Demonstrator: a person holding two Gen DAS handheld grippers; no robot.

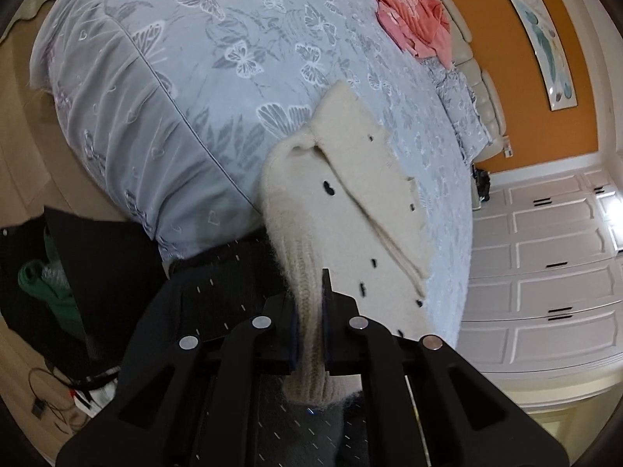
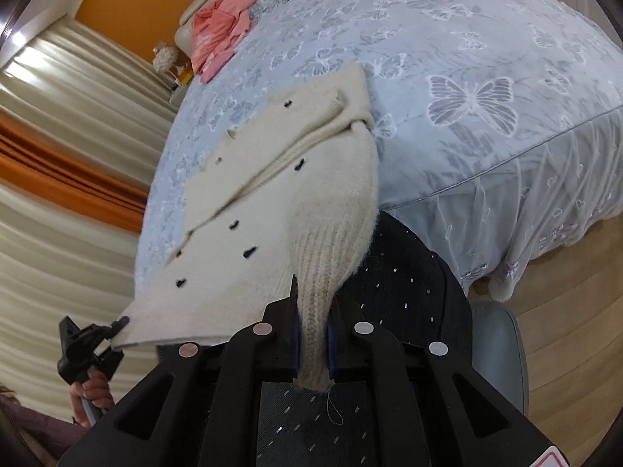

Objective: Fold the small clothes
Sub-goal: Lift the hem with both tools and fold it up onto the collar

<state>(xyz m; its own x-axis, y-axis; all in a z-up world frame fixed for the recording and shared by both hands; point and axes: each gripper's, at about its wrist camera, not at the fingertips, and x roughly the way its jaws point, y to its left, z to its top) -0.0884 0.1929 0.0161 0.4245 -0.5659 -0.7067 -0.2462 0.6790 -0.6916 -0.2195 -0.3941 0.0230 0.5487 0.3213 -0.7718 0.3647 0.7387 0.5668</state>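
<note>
Left wrist view: our left gripper point(image 1: 311, 334) is clamped on the ribbed hem of a cream cardigan point(image 1: 350, 202) with small dark buttons, lifting that corner off the near edge of a bed point(image 1: 163, 89) covered in a pale blue butterfly spread. The right wrist view shows the same from the other side: our right gripper point(image 2: 313, 334) is pinched tight on the other ribbed hem corner, and at lower left the left gripper point(image 2: 93, 344) can be seen in a hand point(image 2: 91, 389), holding its corner of the hem taut. The upper half of the cardigan lies flat on the spread, sleeves folded across the front; the lower half hangs in the air between our two grips. A pink garment point(image 1: 414, 25) sits crumpled near the headboard, well apart.

We judge this to be the fold of the hem up toward the collar. To do it well, we should keep both corners level and the hem stretched, carry them forward together so the crease lands straight across, lay the hem even with the shoulders, and let go only once the knit rests flat.
</note>
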